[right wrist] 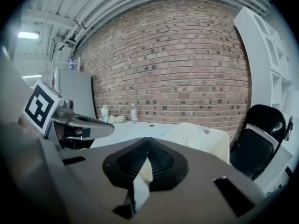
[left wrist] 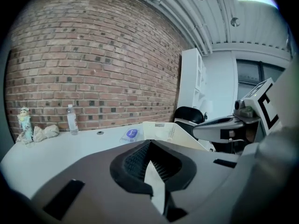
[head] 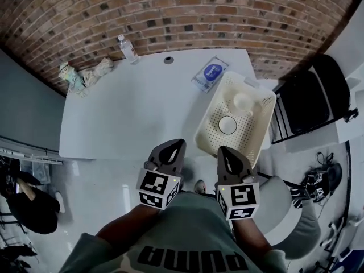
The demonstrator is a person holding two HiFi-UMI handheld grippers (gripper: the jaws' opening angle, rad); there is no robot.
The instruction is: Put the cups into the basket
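While two cups point(head: 227, 124) sit in the basket point(head: 209, 114) on the desk's point(head: 142, 112) right, both grippers hover near the person. The left gripper point(head: 177, 145) and right gripper point(head: 225, 151) have their jaws together, empty.

desk point(head: 142, 107): white top, smooth and matt, with a faint sheen
basket point(head: 211, 114): cream plastic, matt, walls and floor pierced with rows of small holes
cups point(head: 227, 124): white and smooth; whether plastic or paper cannot be told
wall point(head: 187, 16): red-brown brick, rough, with pale mortar joints
bottle point(head: 128, 48): clear plastic, glossy
packet point(head: 209, 74): shiny film wrapper, blue and white
cloth point(head: 96, 71): crumpled, pale, soft-looking fabric
chair point(head: 307, 98): black, smooth, slightly shiny
left gripper point(head: 181, 143): grey moulded plastic, matt
right gripper point(head: 223, 149): the same matt grey plastic
pads point(left wrist: 133, 160): black, finely ribbed, dull
shirt point(head: 187, 226): grey-green knit cloth, matt
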